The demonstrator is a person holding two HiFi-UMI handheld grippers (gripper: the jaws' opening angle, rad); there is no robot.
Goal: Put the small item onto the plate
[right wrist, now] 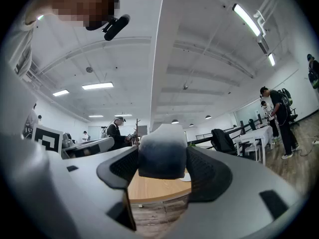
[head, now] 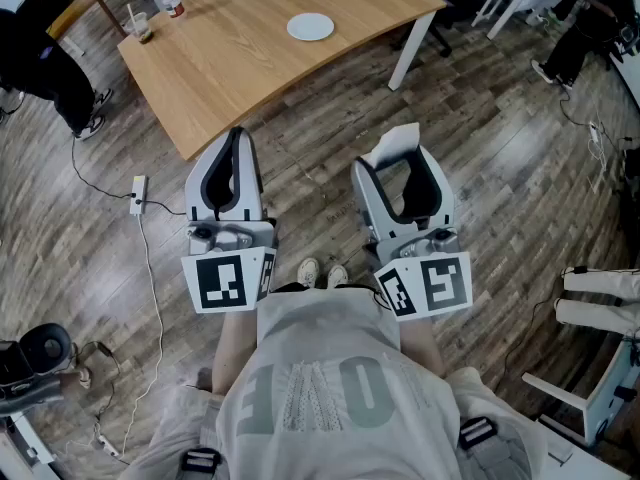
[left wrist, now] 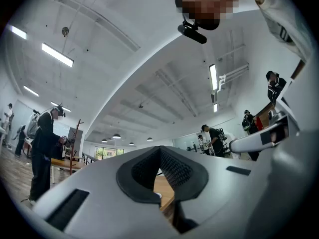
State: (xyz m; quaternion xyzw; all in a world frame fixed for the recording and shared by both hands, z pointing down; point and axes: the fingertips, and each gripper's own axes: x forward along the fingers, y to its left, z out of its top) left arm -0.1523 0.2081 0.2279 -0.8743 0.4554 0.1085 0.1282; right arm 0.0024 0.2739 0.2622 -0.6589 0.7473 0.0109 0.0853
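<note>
Flooring of grey-brown wooden planks (head: 500,168) is seen across the head view, and a large light wooden table with white legs (head: 240,58) is set on it at 12 o'clock. Both grippers are held above the floor, short of the table's near edge, with their jaws pointed toward 12 o'clock. The left gripper (head: 237,138) is held at 9 o'clock of the right gripper (head: 397,168). The left gripper's jaw tips are brought together and nothing is gripped by them; a strip of the table is seen through the gap lower down between its dark pads. The right gripper's jaws are spread wide, and the small white block (head: 398,140) is clamped between their pads, its top raised above the jaw tips. The block is thus held over the floor, well apart from the round white plate (head: 311,27), which is laid flat on the table toward 11 o'clock from the block. A clear plastic cup with a straw (head: 141,28) is placed near the table's edge at 9 o'clock of the plate. A white power strip (head: 138,194) with a trailing cable is laid on the floor at 9 o'clock of the left gripper.
</note>
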